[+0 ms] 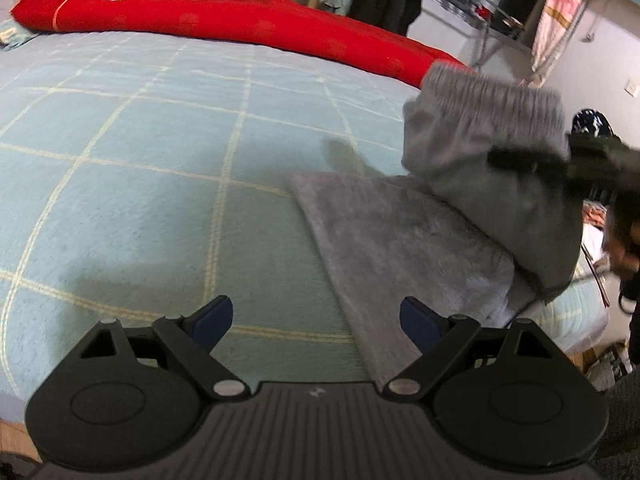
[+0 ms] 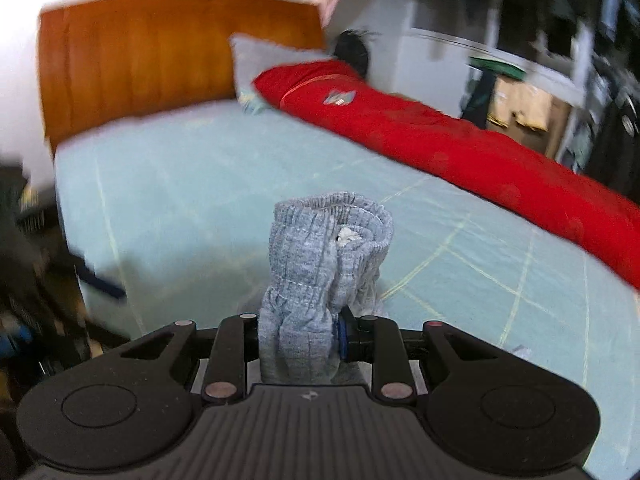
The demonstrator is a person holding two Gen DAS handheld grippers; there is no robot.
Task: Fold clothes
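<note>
A: Grey fleece trousers (image 1: 420,240) lie on the bed (image 1: 140,160), just on the near side of the red quilt (image 1: 240,20). Which step is this?

B: A fold across the length, I judge. The right claw (image 2: 298,332) is clamped on the bunched elastic waistband (image 2: 332,224) and holds that end up off the bed, while the rest of the garment lies flat, nearer than the quilt.

A: And the left claw (image 1: 316,320)?

B: Its blue pads (image 1: 212,320) stand wide apart with nothing between them. It hovers over the near end of the flat part of the trousers, well short of the quilt.

A: What does the next move call for?

B: Probably carrying the waistband over the flat half and laying it down with the edges lined up. The left claw could pin the flat layer so it does not drag along. The cloth looks soft and thick, so it may slump rather than crease.

A: What does each view add?

B: The left wrist view shows the whole garment: lifted end, flat end, and the right claw blurred at its side. The right wrist view shows the grip itself up close, plus the wooden headboard (image 2: 160,60) and a pillow (image 2: 264,64) at the head of the quilt, which the other view misses.
</note>
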